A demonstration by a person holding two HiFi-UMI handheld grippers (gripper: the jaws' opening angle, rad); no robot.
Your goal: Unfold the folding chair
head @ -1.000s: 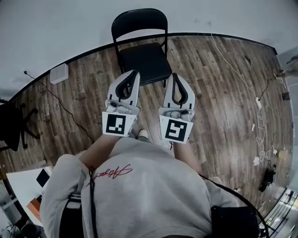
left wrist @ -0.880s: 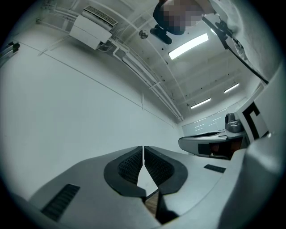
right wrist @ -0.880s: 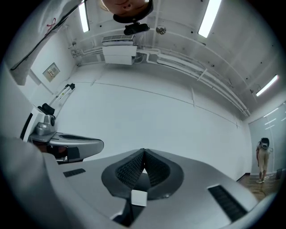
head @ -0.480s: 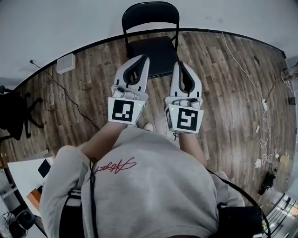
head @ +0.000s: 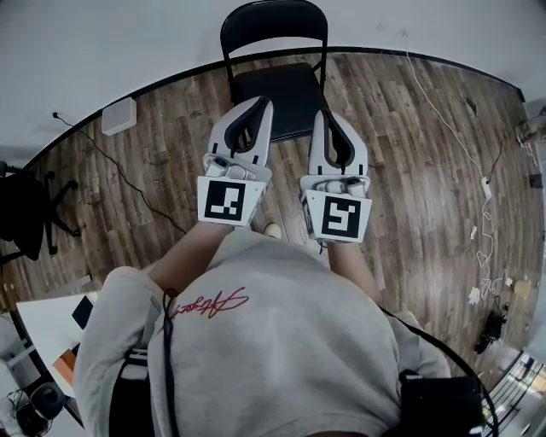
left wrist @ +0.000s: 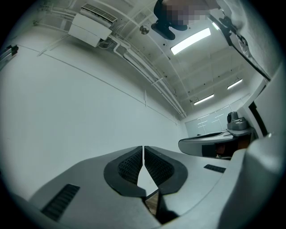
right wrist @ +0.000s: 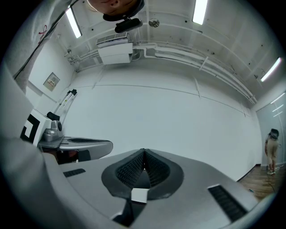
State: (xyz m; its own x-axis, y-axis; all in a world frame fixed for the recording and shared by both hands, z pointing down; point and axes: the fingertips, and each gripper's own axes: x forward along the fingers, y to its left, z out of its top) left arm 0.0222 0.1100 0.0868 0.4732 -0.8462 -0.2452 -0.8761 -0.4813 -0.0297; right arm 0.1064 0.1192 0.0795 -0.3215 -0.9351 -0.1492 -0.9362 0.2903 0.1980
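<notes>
Chair [head: 280,92]: black, standing open on the wood floor [head: 409,179], seat flat, back up against the white wall [head: 128,43], at the top middle of the head view. Just in front of it, side by side, left gripper [head: 267,104] and right gripper [head: 323,116], both pointing toward the chair. Seen from above, tips lying over the front edge of the seat, one near each front corner; cannot tell from there whether touching it or just above it. Left jaws shut tight, black ridged pads [left wrist: 129,166] pressed together, nothing between them, only white wall past them in the left gripper view. Right jaws shut the same way, nothing held, white wall and ceiling lights [right wrist: 199,11] ahead. On the back of each gripper, a cube [head: 227,201] with a black and white square mark. Below the grippers, bare arms [head: 183,256], a grey sweater [head: 264,341] with red writing, and the tip of a shoe [head: 273,230]. To the left, a small white box [head: 119,116] low by the wall, a thin black cord [head: 111,175] and a dark office chair [head: 26,213]. To the right, a long white cord [head: 439,115] on the floor. Far off in the right gripper view, a person [right wrist: 271,152] by the wall.
</notes>
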